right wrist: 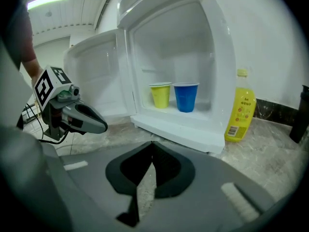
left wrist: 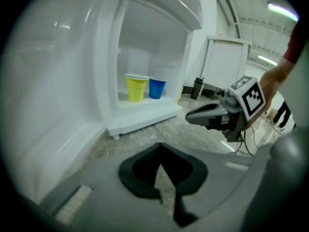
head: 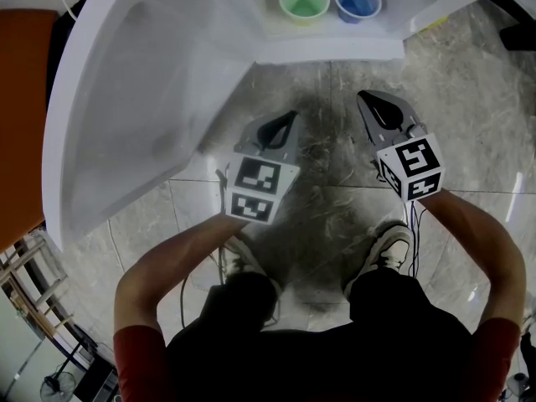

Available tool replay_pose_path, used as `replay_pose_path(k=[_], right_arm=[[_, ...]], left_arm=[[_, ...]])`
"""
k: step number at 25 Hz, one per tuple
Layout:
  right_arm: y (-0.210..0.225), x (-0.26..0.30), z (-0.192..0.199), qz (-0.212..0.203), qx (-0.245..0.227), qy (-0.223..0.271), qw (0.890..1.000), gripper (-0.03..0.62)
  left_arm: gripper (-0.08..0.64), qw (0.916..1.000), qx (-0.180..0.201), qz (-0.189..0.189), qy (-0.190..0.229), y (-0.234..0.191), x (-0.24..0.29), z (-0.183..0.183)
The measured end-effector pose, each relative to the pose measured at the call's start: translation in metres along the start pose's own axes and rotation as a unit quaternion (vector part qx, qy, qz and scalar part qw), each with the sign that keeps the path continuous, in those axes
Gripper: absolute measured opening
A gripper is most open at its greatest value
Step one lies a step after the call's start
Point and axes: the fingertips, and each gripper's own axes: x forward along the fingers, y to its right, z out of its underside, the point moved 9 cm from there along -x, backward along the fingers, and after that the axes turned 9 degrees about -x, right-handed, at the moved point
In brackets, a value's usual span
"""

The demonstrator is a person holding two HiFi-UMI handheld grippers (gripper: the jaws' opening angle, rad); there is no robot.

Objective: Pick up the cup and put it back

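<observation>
Two cups stand side by side on the floor of an open small white fridge: a yellow-green cup on the left and a blue cup on the right. Both grippers hover over the stone floor in front of the fridge, well short of the cups. My left gripper is shut with nothing in it. My right gripper is shut too, tips touching, and empty. Each shows in the other's view: the right gripper and the left gripper.
The fridge door swings wide open at the left. A yellow bottle stands on the floor just right of the fridge. A dark bottle and a white cabinet stand further back. The person's shoes are on the marble floor.
</observation>
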Motion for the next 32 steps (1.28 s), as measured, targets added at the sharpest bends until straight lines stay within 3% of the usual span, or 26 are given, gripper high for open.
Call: replay_pose_path(k=[5,10,16,21,27,32], right_arm=[[-0.001,0.001,0.002,-0.008,0.007,0.000,1.000,0.002],[0.000,-0.009,0.006,0.007,0.020,-0.022,1.000,0.002],[-0.020,-0.074,-0.036,0.015,0.054,-0.022,0.998,0.002],[-0.041,-0.159,-0.122,0.020,0.123,-0.008,0.992,0.002],[-0.057,-0.271,-0.259,0.054,0.184,-0.011,0.981,0.002],[-0.060,-0.372,-0.394,0.084,0.165,-0.028,0.982,0.002]], left_arm=[[-0.001,1.0000,0.003,0.000,-0.003,-0.001,0.004,0.001],[0.000,0.9990,0.043,-0.008,-0.006,-0.001,0.000,-0.003],[-0.002,0.9992,0.016,-0.028,-0.024,0.024,-0.059,-0.039],[-0.001,0.9973,-0.011,-0.057,-0.045,0.060,-0.141,-0.102],[0.000,0.9959,-0.034,-0.081,-0.019,0.124,-0.269,-0.221],[-0.001,0.9963,-0.031,-0.079,0.001,0.179,-0.379,-0.336]])
